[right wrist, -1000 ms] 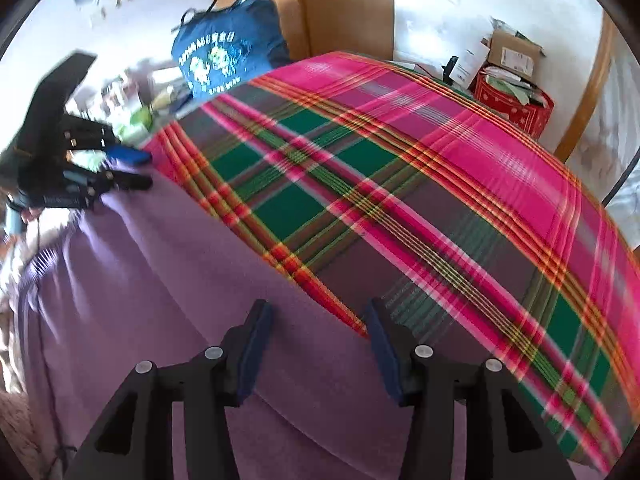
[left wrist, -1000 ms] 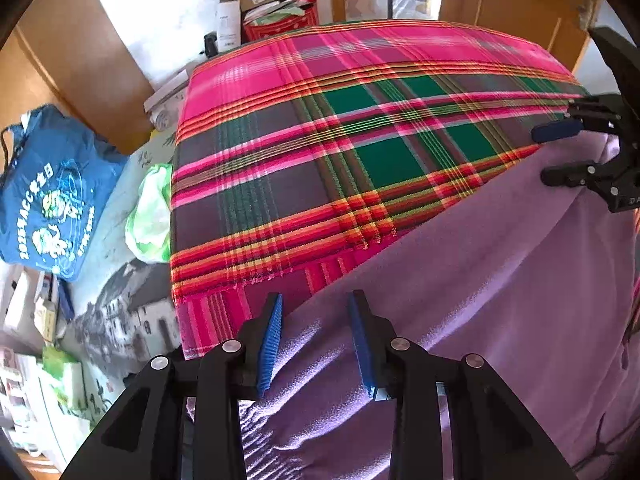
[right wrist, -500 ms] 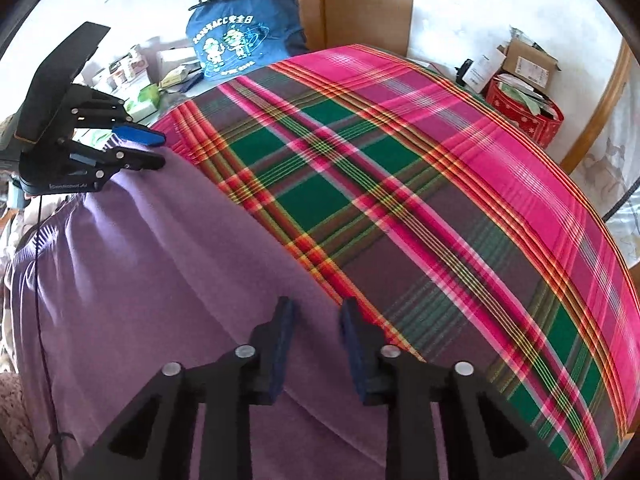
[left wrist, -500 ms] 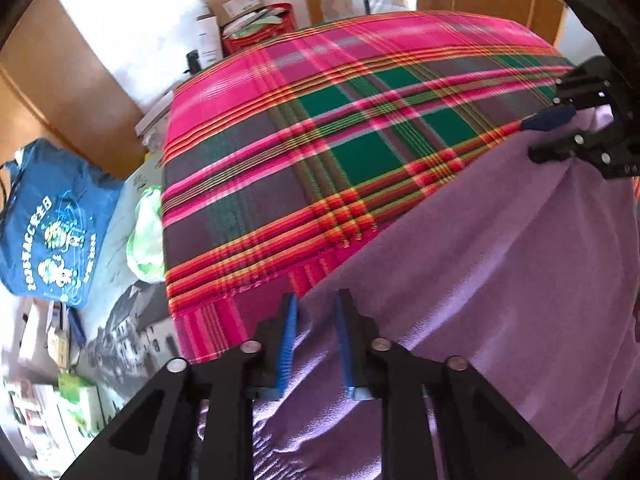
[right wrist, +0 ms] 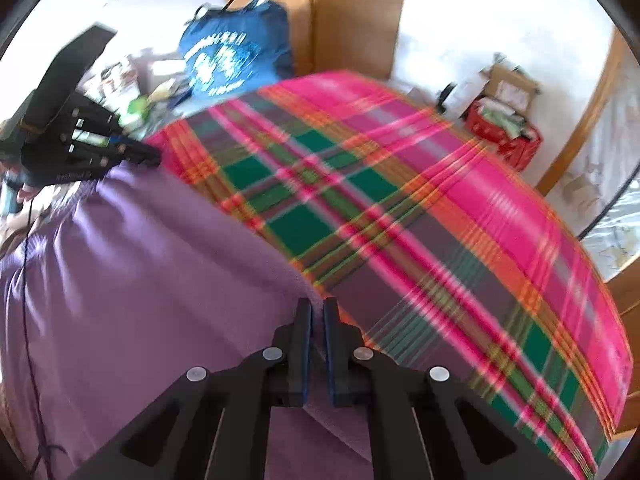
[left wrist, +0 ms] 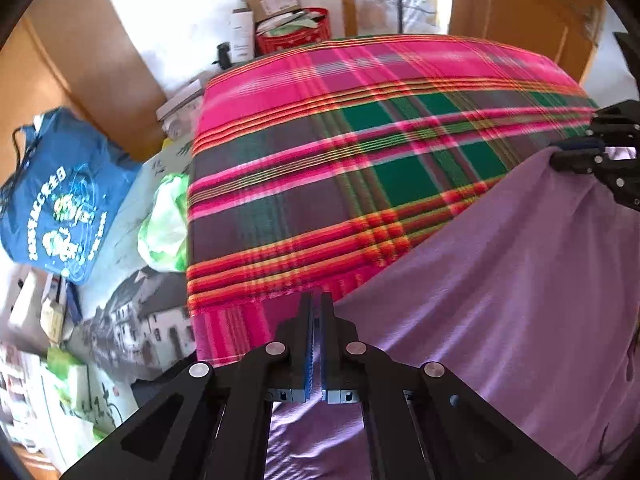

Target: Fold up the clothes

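The purple garment (left wrist: 500, 300), soft and limp, lies on the plaid bedspread (left wrist: 340, 160). The left gripper (left wrist: 316, 312) pinches its near edge; the right gripper (right wrist: 318, 316) is closing on its other corner.

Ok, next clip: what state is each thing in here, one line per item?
Left gripper: shut on the purple garment's edge.
Right gripper: closing on the same edge, cloth between its jaws.
Purple garment: spread over the near part of the bed, edge pinched at two points.
Plaid blanket: laid flat, partly covered by the garment.
Blue bag: standing beside the bed.
Red box: open, full.
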Motion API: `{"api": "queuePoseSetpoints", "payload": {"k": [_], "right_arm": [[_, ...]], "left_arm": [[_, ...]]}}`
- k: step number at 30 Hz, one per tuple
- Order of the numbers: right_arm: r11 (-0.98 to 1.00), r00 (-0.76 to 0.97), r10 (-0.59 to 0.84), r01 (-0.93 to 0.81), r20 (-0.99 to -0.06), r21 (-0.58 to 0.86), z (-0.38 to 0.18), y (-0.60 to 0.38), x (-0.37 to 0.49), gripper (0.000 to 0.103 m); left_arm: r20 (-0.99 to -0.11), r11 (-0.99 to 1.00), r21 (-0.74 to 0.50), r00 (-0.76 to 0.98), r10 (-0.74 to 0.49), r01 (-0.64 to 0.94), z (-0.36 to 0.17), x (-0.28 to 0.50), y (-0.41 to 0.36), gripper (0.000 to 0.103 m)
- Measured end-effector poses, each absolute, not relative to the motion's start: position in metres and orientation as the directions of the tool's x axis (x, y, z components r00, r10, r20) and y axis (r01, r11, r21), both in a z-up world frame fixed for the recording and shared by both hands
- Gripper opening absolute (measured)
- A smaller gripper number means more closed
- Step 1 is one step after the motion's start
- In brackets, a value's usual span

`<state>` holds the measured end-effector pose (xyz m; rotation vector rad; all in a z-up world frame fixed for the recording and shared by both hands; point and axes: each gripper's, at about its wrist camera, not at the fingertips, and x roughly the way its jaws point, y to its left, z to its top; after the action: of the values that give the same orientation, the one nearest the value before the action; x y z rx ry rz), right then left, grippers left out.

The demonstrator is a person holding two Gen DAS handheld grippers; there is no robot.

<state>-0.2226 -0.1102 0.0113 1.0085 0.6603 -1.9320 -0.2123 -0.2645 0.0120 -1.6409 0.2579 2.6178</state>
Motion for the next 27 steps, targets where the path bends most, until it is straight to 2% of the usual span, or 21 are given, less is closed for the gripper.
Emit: {"api": "queuePoseSetpoints", "payload": {"k": [5,7,9,13,21,25,27], "right_arm": [[-0.535,-0.349,-0.423,0.841,-0.836,-0.080,0.010,-0.114,-0.228,0.006],[-0.539,-0.347,-0.418,0.839,-0.840,-0.079,0.007,-0.115,-0.229,0.006],[-0.543,-0.340,-0.415,0.837,-0.844,-0.070,0.005,-0.115,-0.230,0.006],[-0.547,-0.337,-0.418,0.835,-0.844,-0.063,0.002,-0.113,-0.230,0.007],[-0.549,-0.327,-0.418,0.834,-0.848,-0.051,-0.002,-0.112,-0.229,0.007],[-0.553,-0.325,-0.421,0.832,-0.847,-0.044,-0.003,-0.111,-0.231,0.008],[-0.555,-0.327,-0.423,0.831,-0.845,-0.043,-0.003,-0.111,-0.230,0.008]], "left_arm": [[-0.911,-0.995,0.048,-0.413,-0.006,-0.092,0.010,-0.211,-0.274,0.007],[-0.906,-0.993,0.057,-0.422,-0.009,-0.100,0.011,-0.209,-0.273,0.023],[-0.902,-0.988,0.050,-0.431,0.016,-0.143,0.013,-0.204,-0.269,0.030],[-0.905,-0.973,0.063,-0.424,0.037,-0.220,0.012,-0.202,-0.259,0.031],[-0.907,-0.963,0.064,-0.418,0.054,-0.262,0.007,-0.205,-0.254,0.031],[-0.913,-0.972,-0.007,-0.396,0.102,-0.235,0.007,-0.210,-0.264,0.031],[-0.914,-0.971,0.008,-0.397,0.089,-0.237,0.007,-0.209,-0.261,0.031]]}}
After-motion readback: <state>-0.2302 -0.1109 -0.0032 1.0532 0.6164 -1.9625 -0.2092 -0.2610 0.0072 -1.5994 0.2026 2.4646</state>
